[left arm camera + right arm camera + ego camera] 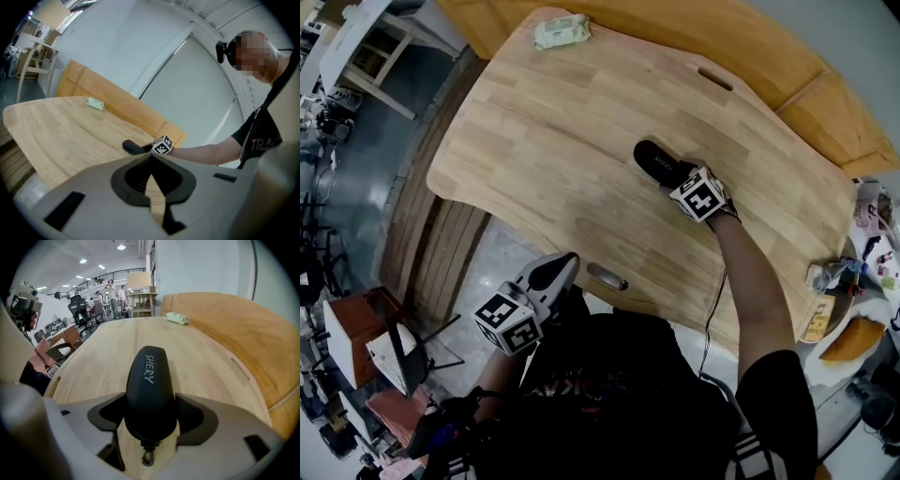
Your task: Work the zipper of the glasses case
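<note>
Closest in, the left gripper (561, 269) hangs off the table's (553, 131) near edge, jaws pressed together with nothing between them, well apart from the action. Out to the right, the right gripper (680, 178) has the black glasses case (654, 161) clamped by its near end, one jaw on each side. And the case lies flat on the wood, stretching away to the far left from those jaws. Its zipper pull (148, 456) dangles at the gripped end. A pale packet (561, 31) sits at the far edge.
</note>
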Tool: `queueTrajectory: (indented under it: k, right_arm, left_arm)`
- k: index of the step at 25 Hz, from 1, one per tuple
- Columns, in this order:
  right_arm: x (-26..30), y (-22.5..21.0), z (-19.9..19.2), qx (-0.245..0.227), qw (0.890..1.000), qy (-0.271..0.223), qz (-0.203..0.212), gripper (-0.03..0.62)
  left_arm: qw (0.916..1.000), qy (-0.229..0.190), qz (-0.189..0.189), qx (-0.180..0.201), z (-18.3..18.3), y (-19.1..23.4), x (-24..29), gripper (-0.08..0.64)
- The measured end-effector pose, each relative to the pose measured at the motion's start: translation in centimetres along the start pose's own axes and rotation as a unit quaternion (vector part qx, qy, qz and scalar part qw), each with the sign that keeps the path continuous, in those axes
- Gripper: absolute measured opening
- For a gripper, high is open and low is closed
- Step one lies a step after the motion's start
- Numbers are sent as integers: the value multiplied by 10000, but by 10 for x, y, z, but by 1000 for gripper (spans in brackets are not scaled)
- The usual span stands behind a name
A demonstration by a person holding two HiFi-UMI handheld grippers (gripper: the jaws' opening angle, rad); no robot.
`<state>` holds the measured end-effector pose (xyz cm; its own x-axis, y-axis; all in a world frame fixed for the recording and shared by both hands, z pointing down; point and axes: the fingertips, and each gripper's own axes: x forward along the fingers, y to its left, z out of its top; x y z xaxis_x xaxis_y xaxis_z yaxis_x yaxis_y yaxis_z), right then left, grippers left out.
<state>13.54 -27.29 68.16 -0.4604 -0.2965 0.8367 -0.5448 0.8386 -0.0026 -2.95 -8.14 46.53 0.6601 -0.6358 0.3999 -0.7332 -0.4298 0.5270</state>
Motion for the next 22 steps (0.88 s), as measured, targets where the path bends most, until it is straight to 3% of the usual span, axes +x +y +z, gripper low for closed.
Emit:
queueTrajectory:
  k: [6, 9, 11, 15, 20, 22]
  right_arm:
    - [-19, 6, 12, 729, 9960, -473, 198, 333]
    - [-37, 11, 27, 1280, 9859, -964, 475, 333]
    - [-54, 19, 41, 1808, 9690, -1434, 879, 333]
    - [-97, 44, 71, 2588, 9188, -2410, 1756, 333]
    - [-152, 83, 100, 2599, 8743, -3184, 2583, 333]
    - [-170, 100, 106, 2500, 8603, -3358, 2909, 333]
  left_arm:
    - [10000, -25, -73, 32, 3, -3, 4, 9]
    - [9999, -32, -139, 65, 4, -5, 7, 9]
    - [9998, -36, -178, 89, 5, -7, 9, 9]
    - [9995, -102, -269, 144, 10, -12, 13, 9]
    - [9980, -270, -502, 260, 21, -21, 18, 17]
    - [9970, -380, -665, 115, 27, -27, 20, 91]
